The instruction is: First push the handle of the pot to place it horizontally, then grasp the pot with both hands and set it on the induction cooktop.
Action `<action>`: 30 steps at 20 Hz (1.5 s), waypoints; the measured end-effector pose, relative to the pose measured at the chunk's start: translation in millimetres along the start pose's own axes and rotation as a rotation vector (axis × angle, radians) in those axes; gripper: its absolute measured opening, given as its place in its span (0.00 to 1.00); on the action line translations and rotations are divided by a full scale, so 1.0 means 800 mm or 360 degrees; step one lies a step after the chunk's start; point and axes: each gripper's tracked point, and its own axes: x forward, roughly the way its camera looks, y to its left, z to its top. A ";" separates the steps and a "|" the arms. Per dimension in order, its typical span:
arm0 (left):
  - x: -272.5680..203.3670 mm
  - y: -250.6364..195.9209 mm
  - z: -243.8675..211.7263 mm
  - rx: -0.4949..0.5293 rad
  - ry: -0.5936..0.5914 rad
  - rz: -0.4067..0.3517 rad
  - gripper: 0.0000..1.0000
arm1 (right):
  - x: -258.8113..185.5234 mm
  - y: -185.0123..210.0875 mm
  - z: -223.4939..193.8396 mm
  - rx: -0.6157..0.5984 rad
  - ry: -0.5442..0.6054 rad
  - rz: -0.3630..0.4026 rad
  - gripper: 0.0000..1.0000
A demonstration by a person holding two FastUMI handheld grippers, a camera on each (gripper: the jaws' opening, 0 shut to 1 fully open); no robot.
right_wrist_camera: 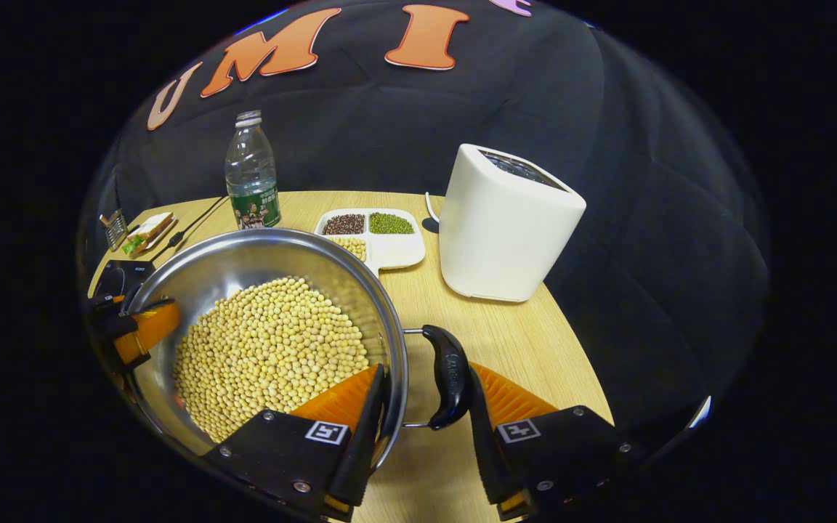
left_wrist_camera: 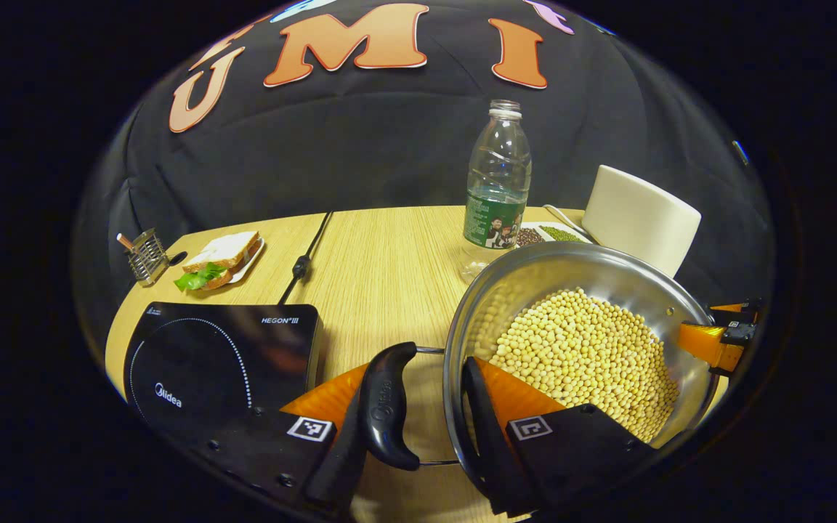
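Pot (left_wrist_camera: pixel 578 341) apparently clamped between both grippers' jaws, handles included.

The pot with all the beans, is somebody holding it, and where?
Yes. Both grippers hold the pot at its sides: the left gripper straddles one black handle and the rim, the right gripper the other handle.
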 end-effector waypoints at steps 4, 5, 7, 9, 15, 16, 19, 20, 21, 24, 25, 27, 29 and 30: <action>-0.005 0.007 0.009 -0.0005 -0.0027 0.0016 0.74 | -0.014 0.005 0.009 0.0037 -0.0028 0.0022 0.59; -0.009 0.010 0.011 -0.0006 -0.0039 0.0021 0.74 | -0.027 0.007 0.005 0.0035 -0.0031 0.0024 0.59; -0.014 0.018 0.019 -0.0003 -0.0066 0.0026 0.74 | -0.041 0.014 0.011 0.0035 -0.0047 0.0029 0.59; -0.017 0.021 0.021 -0.0014 -0.0095 0.0032 0.74 | -0.056 0.024 0.019 0.0030 -0.0066 0.0035 0.59; -0.043 0.052 0.037 -0.0096 -0.0169 0.0086 0.70 | -0.096 0.071 0.051 -0.0020 -0.0148 0.0094 0.59; -0.047 0.058 0.038 -0.0111 -0.0185 0.0098 0.73 | -0.100 0.083 0.057 -0.0029 -0.0159 0.0107 0.59; -0.065 0.080 0.040 -0.0159 -0.0213 0.0151 0.73 | -0.119 0.120 0.073 -0.0079 -0.0210 0.0152 0.59; -0.070 0.085 0.041 -0.0173 -0.0223 0.0170 0.73 | -0.123 0.134 0.078 -0.0095 -0.0217 0.0170 0.59; -0.076 0.089 0.043 -0.0182 -0.0236 0.0193 0.73 | -0.127 0.148 0.083 -0.0108 -0.0230 0.0190 0.59; -0.104 0.089 0.046 -0.0201 -0.0262 0.0263 0.73 | -0.136 0.188 0.091 -0.0136 -0.0247 0.0250 0.59; -0.104 0.087 0.047 -0.0211 -0.0265 0.0283 0.73 | -0.141 0.198 0.094 -0.0149 -0.0251 0.0270 0.59; -0.106 0.085 0.045 -0.0230 -0.0269 0.0318 0.73 | -0.149 0.221 0.098 -0.0172 -0.0263 0.0303 0.59; -0.110 0.084 0.043 -0.0242 -0.0280 0.0354 0.73 | -0.155 0.242 0.102 -0.0191 -0.0276 0.0336 0.59; -0.112 0.085 0.043 -0.0244 -0.0285 0.0370 0.73 | -0.156 0.253 0.104 -0.0199 -0.0280 0.0352 0.59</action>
